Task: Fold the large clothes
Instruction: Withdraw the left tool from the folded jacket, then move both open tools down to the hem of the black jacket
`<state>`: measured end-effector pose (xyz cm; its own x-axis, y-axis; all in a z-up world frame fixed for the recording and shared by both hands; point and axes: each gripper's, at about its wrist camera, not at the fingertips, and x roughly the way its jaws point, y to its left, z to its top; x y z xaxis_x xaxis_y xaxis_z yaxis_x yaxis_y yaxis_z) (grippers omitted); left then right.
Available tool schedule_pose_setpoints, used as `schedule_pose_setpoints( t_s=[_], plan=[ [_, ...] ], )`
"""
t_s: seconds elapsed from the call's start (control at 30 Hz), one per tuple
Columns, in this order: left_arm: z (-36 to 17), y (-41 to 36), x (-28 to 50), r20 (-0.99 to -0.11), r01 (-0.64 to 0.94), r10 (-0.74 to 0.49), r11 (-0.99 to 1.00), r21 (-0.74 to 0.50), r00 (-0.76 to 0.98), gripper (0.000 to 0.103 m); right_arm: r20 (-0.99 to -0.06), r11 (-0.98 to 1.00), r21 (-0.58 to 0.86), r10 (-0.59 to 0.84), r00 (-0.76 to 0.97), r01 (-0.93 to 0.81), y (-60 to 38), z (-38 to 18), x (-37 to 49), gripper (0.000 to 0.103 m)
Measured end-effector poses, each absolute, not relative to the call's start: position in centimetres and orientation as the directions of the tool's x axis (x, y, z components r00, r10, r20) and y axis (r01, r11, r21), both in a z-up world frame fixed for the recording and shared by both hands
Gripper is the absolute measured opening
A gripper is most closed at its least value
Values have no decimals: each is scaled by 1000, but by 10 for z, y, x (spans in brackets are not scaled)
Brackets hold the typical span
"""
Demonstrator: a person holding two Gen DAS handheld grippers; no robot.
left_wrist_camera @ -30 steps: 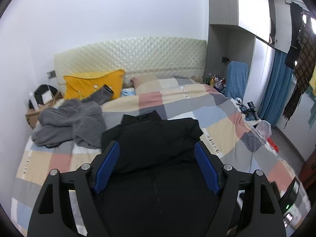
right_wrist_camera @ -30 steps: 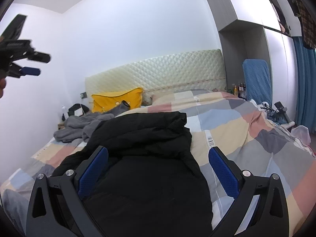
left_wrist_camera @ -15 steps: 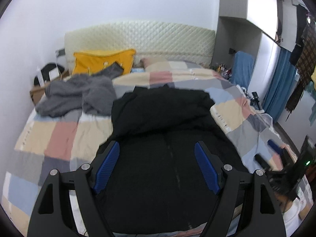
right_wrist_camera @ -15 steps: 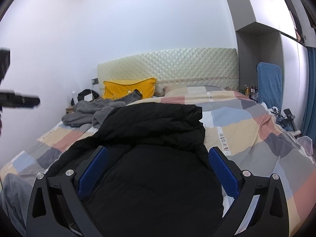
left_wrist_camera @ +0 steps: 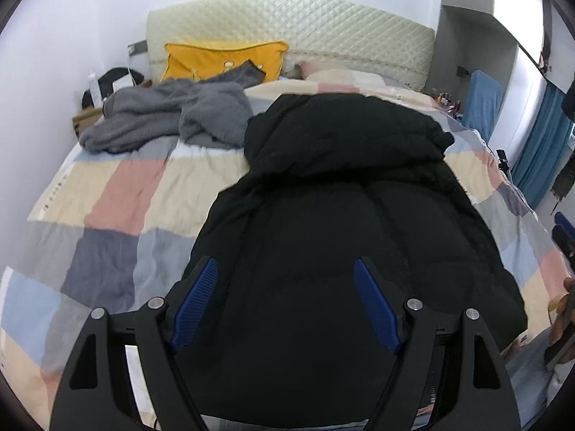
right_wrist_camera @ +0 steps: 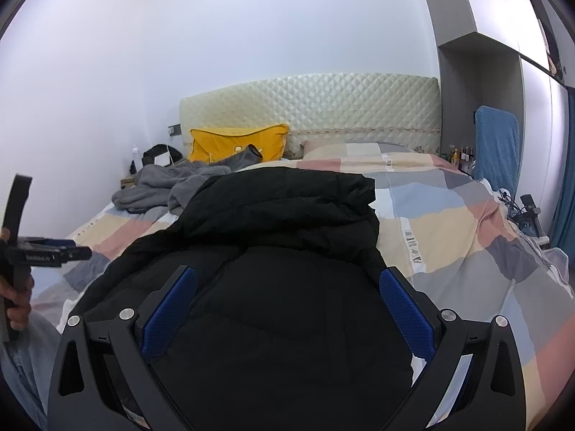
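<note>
A black puffer jacket (left_wrist_camera: 345, 237) lies spread on the bed, straight ahead of both grippers and running away from them toward the headboard (left_wrist_camera: 298, 32). Its fabric is matte and thickly padded, with faint horizontal quilting seams across the body. The near part lies broad and fairly flat; the far part is bunched into a raised, rumpled fold, and in the right wrist view that fold (right_wrist_camera: 287, 201) stands higher than the rest with a small tab or cuff poking out at its right end.

The left gripper (left_wrist_camera: 285, 280) hangs just above the near part of the jacket, its 2 blue-padded fingers (left_wrist_camera: 196, 301) spread wide with nothing between them. The right gripper (right_wrist_camera: 287, 291) is likewise wide apart and empty, with the jacket filling the gap between its pads (right_wrist_camera: 406, 309). Whether either one touches the fabric cannot be told.

Beyond the left gripper and to its left, a grey fleece garment (left_wrist_camera: 169, 118) lies heaped on the checked quilt (left_wrist_camera: 107, 215), just beside the jacket's far left edge. Farther on, a yellow pillow (left_wrist_camera: 222, 59) leans against the headboard. At the left edge of the right wrist view, the person's hand (right_wrist_camera: 16, 301) holds the left gripper's handle.
</note>
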<state>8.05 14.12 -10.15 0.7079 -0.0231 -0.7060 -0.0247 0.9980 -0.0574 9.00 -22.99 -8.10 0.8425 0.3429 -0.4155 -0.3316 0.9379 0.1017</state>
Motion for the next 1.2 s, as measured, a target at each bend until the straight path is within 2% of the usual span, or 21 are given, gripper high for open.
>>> schedule_pose_setpoints(
  t_s=[0.3,0.53,0.73,0.97,1.2],
  plan=[
    [-129,156,78,-714,-67,-15,994,-87,700,79,-478,936,113,346,807,-334,-226,-89,100,102],
    [-136,157,80,-726,-79,-8,993,-86,687,79,-597,935,178,349,722,-305,-250,-95,126,102],
    [-139,159,83,-739,-90,-6,992,-90,674,79,-759,961,156,264,595,-227,-270,-121,156,102],
    [-143,158,86,-753,-87,-7,993,-85,658,79,-868,935,349,350,352,-68,-302,-176,187,102],
    [-145,157,87,-759,-82,-15,993,-90,650,79,-886,894,442,421,191,78,-325,-214,198,102]
  ],
)
